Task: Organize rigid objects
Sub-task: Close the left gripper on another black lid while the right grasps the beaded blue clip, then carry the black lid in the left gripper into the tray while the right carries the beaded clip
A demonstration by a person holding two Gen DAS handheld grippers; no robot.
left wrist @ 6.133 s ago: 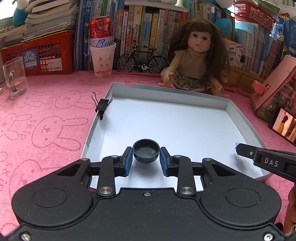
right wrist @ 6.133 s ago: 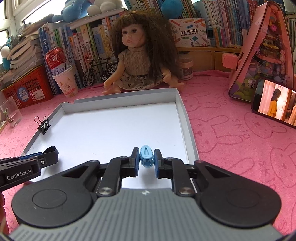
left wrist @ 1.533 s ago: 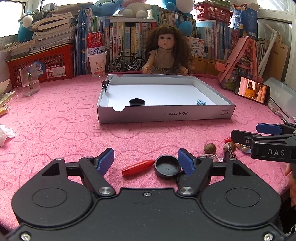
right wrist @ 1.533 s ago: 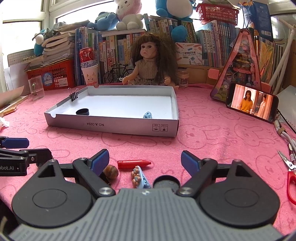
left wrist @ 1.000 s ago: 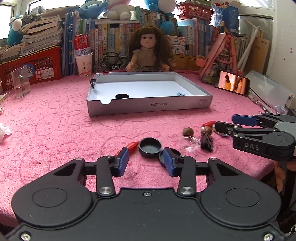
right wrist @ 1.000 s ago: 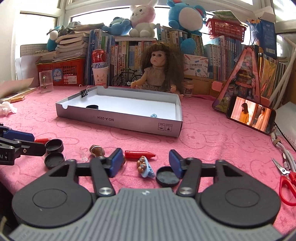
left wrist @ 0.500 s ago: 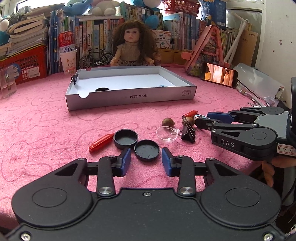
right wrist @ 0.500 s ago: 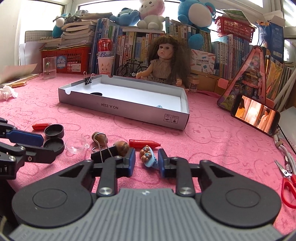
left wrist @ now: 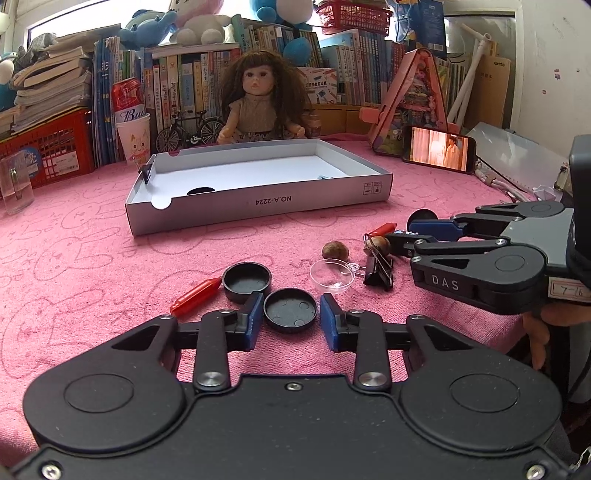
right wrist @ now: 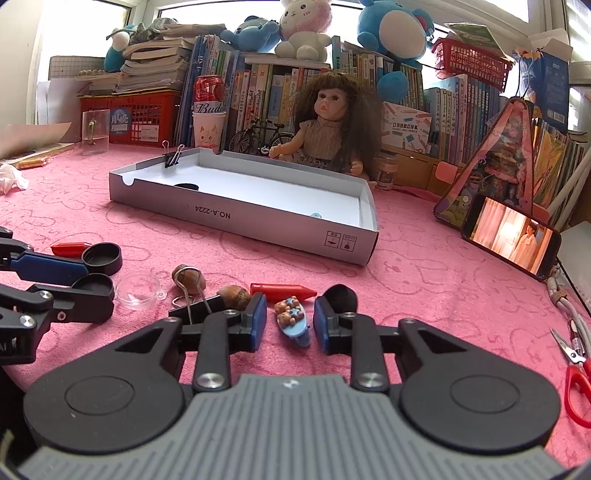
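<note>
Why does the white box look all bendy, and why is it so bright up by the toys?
Left wrist view: the fisheye lens bows the white box and dims the corners. Right wrist view: daylight behind the plush toys washes the window out white, and the box is bent there too.

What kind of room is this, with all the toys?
Probably a child's room or a home study corner. A doll sits before shelves packed with books, plush toys perch on top, and the table wears a pink bunny-print cloth.
</note>
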